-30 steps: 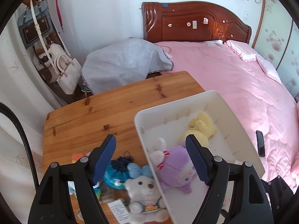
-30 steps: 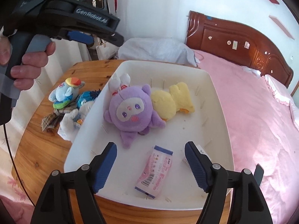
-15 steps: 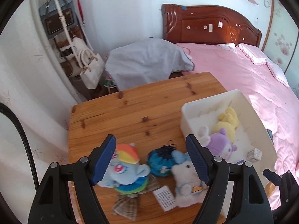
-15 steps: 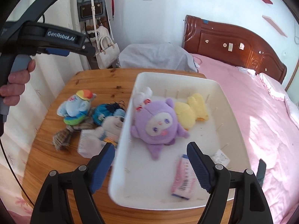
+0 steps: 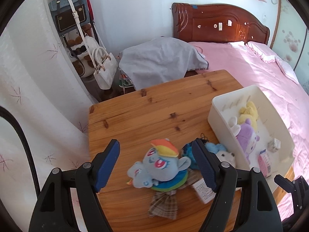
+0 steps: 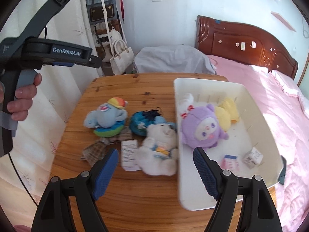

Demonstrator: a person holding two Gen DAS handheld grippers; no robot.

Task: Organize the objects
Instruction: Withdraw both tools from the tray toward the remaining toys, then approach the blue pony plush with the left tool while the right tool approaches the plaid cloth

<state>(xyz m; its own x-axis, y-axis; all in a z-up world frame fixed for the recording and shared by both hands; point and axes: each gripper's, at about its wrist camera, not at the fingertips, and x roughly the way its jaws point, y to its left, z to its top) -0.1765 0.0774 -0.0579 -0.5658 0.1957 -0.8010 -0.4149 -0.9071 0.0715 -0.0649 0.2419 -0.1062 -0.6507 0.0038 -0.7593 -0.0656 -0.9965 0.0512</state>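
A white bin [image 6: 256, 116] [image 5: 218, 119] on the wooden table [image 5: 150, 112] holds a purple plush [image 6: 200, 129], a yellow plush [image 6: 227, 114] and small packets [image 6: 230, 161]. Left of it lie a blue rainbow-maned pony plush [image 5: 160, 164] [image 6: 108, 116], a teal pouch [image 6: 141, 121], a white bear plush [image 6: 160, 150], a white card [image 6: 129, 152] and a plaid cloth [image 5: 164, 205]. My left gripper [image 5: 156, 166] is open, its pads either side of the pony, above it. My right gripper [image 6: 154, 170] is open above the bear.
A pink bed [image 5: 270, 77] with a wooden headboard [image 5: 218, 25] lies right of the table. A grey covered object [image 5: 160, 61] stands behind the table. Bags [image 5: 100, 65] hang at the back left. A white curtain [image 5: 29, 96] is on the left.
Both grippers have swung left, away from the bin and over the loose toys. The pony now sits between the left gripper's pads, the bear under the right gripper. Both stay open.
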